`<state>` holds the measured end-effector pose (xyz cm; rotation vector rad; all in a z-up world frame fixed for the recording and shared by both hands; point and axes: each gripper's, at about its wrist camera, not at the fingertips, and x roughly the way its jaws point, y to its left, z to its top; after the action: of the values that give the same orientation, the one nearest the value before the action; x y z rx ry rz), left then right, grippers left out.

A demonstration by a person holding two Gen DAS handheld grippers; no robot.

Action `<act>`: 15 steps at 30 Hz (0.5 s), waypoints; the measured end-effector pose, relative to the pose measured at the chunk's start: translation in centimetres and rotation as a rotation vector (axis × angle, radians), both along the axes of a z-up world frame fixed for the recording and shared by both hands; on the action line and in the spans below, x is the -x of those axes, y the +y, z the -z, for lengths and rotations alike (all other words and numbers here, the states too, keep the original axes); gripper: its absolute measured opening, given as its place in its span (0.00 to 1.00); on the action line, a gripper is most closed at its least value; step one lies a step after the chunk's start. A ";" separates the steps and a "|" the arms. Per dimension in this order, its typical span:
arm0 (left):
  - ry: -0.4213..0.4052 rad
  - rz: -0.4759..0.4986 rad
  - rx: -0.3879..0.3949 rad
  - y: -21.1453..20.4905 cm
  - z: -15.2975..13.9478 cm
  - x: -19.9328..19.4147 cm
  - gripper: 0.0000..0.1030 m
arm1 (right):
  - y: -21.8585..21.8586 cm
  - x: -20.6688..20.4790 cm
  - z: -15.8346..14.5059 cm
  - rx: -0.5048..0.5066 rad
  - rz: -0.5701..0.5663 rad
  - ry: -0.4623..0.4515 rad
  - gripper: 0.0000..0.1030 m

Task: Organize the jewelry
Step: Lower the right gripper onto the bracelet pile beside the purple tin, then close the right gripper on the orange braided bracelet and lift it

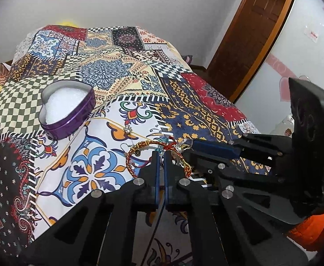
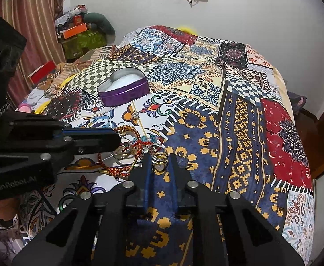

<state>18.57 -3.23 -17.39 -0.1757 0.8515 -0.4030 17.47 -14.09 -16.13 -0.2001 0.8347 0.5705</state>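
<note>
From my left wrist camera, I see the left gripper [image 1: 160,155] low over the patterned bedspread [image 1: 108,71], its fingers almost together with only a thin gap. They sit at the heap of jewelry [image 1: 162,149], but I cannot tell if they pinch any piece. A red and gold braided bracelet [image 1: 133,155] lies just beside the tips. The right gripper [image 1: 191,147] comes in from the right and touches the same heap. Further away, the purple heart-shaped tin [image 1: 67,108] stands open, and only its white padding shows, so I judge that nothing is sorted into it yet. A small sparkling earring [image 1: 128,130] lies alone between tin and heap.

From my right wrist camera, the right gripper [image 2: 159,157] has its fingers apart, with a gold ring [image 2: 160,155] lying between the tips, not yet clamped. The left gripper [image 2: 117,140] reaches into the heap from the left. The tin [image 2: 124,88] is well apart from the pile, so nearly all the task is left.
</note>
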 end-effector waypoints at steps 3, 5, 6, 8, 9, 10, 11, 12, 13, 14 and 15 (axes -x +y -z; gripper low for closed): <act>-0.008 -0.008 0.003 0.4 -0.4 0.3 0.02 | -0.1 0.1 -0.1 -0.002 -0.001 0.001 0.09; -0.014 -0.015 0.004 0.6 -0.6 0.4 0.02 | -0.2 0.2 -0.2 -0.004 0.003 -0.002 0.08; -0.017 -0.019 0.006 0.8 -0.7 0.5 0.02 | -0.3 0.3 -0.3 -0.007 0.004 0.000 0.08; -0.020 -0.025 0.009 1.0 -0.9 0.6 0.02 | -0.5 0.5 -0.5 -0.012 0.009 0.001 0.08; -0.023 -0.029 0.009 1.2 -1.0 0.7 0.02 | -0.6 0.5 -0.6 -0.012 0.012 -0.001 0.08; -0.025 -0.033 0.009 1.3 -1.1 0.8 0.02 | -0.8 0.6 -0.7 -0.013 0.018 -0.004 0.07; -0.027 -0.036 0.009 1.4 -1.2 0.9 0.02 | -0.9 0.6 -0.8 -0.014 0.021 -0.004 0.07; -0.030 -0.041 0.007 1.5 -1.3 1.0 0.02 | -1.0 0.7 -0.9 -0.011 0.024 -0.007 0.07; -0.033 -0.045 0.003 1.6 -1.4 1.0 0.02 | -1.0 0.7 -1.0 -0.006 0.025 -0.009 0.07; -0.036 -0.049 -0.001 1.6 -1.4 1.1 0.02 | -1.0 0.7 -1.1 -0.003 0.023 -0.011 0.07; -0.039 -0.054 -0.005 1.8 -1.5 1.2 0.02 | -1.1 0.7 -1.2 -0.007 0.025 -0.013 0.07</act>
<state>17.37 -1.47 -15.86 -0.1855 0.8078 -0.3529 16.78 -15.22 -14.88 -0.1863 0.8215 0.5479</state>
